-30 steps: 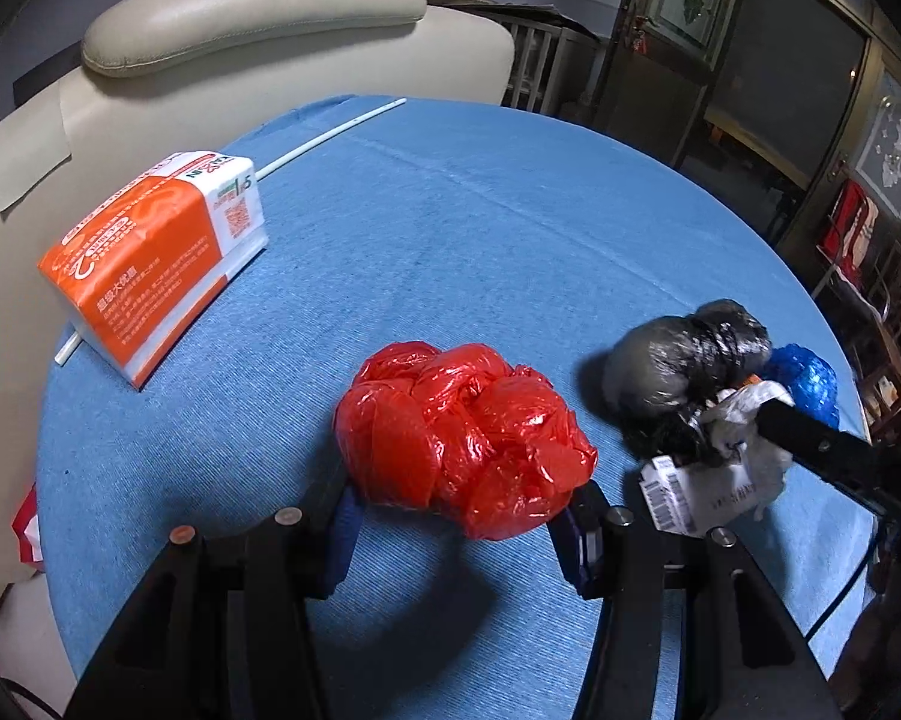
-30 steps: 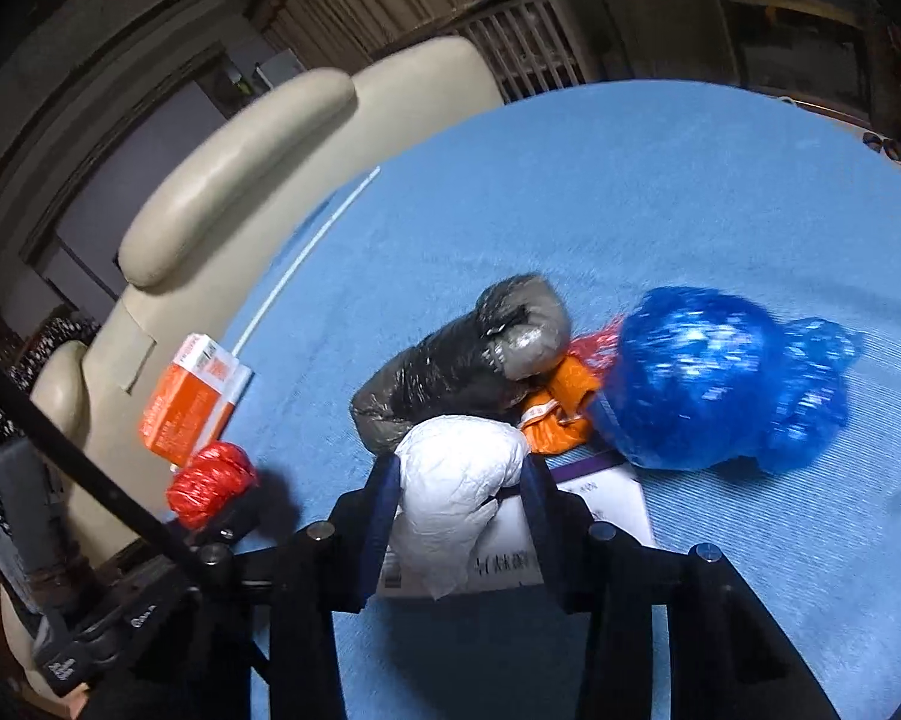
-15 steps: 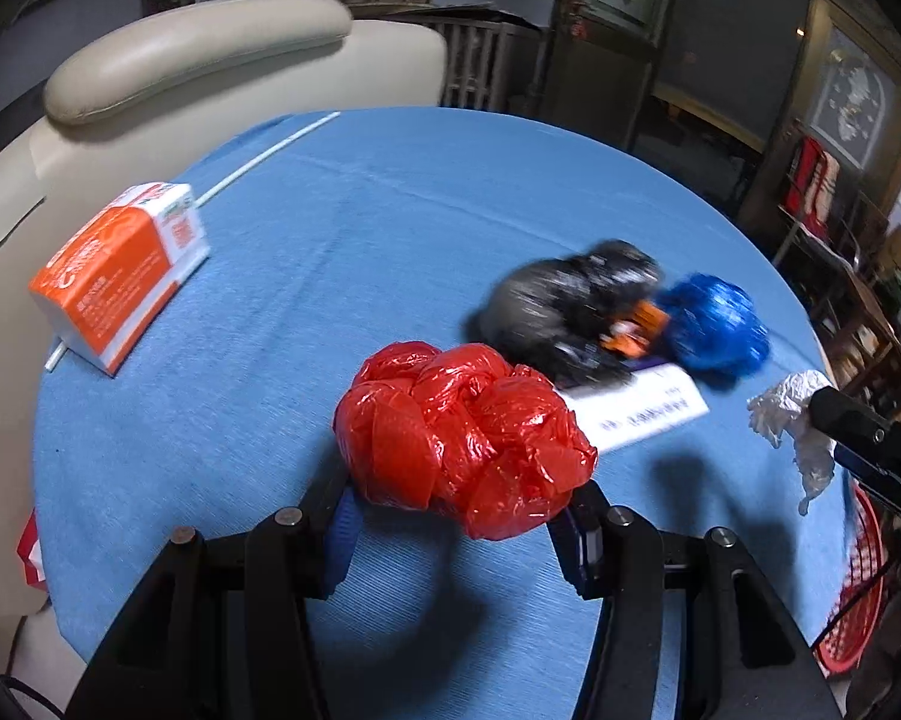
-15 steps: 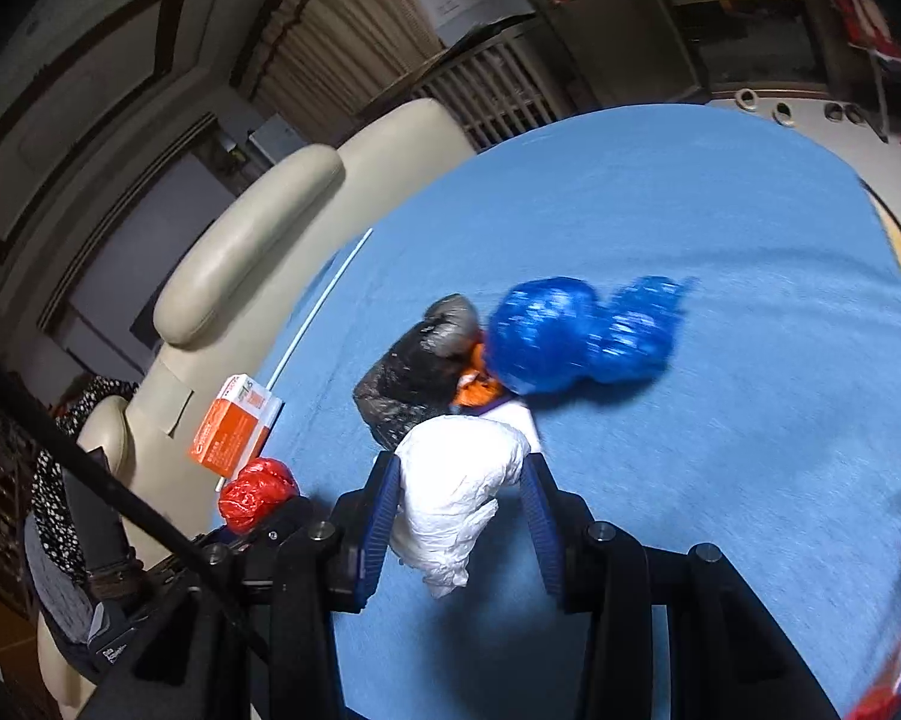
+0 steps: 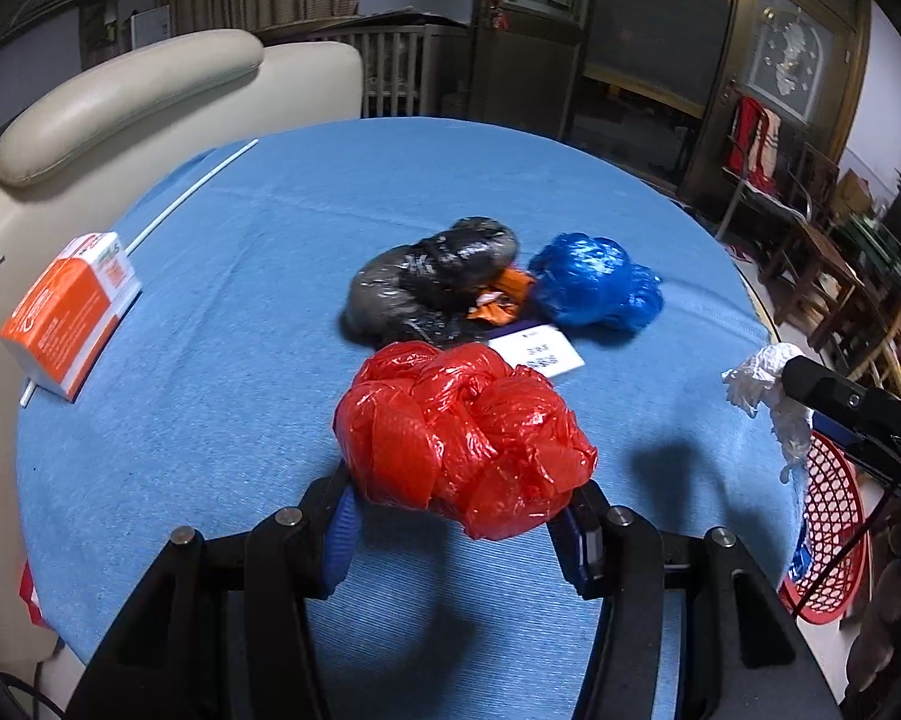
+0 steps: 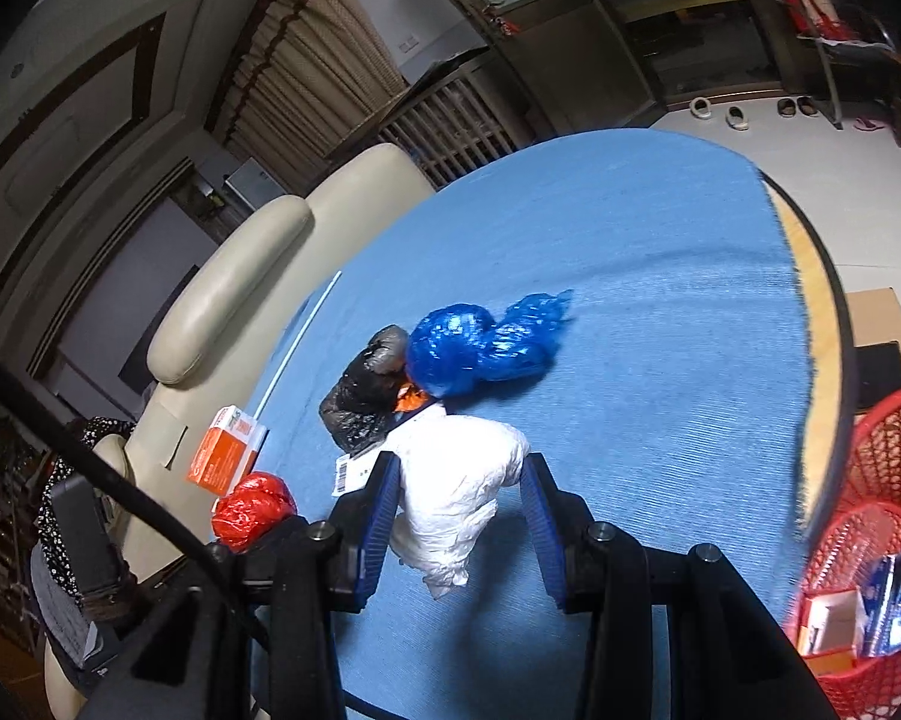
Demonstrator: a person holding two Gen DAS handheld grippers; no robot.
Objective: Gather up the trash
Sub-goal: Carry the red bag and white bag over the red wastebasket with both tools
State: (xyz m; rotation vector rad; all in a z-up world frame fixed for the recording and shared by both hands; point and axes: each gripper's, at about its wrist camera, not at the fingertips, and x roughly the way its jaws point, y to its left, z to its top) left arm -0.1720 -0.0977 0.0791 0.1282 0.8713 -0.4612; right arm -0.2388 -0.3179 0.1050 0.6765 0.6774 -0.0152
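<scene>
My left gripper (image 5: pixel 459 516) is clamped on a red bag (image 5: pixel 459 438), held clear above the blue table (image 5: pixel 258 312); my right gripper (image 6: pixel 459 510) is clamped on a white wad (image 6: pixel 456 492), also off the cloth; in the left view that wad (image 5: pixel 762 390) hangs far to my right, just above the red basket (image 5: pixel 828 528). Ahead of the left fingers lies the rest of the heap: a black bag (image 5: pixel 426 282), a blue bag (image 5: pixel 594 288) to its right, an orange scrap (image 5: pixel 501 300) wedged between them, and a white card (image 5: pixel 537 354) just behind the red bag. An orange box (image 5: pixel 66 312) sits far left by the chair (image 5: pixel 120 102); from the right gripper the basket (image 6: pixel 870 540) stands low to the right, past the table edge, with a few packets already inside.
</scene>
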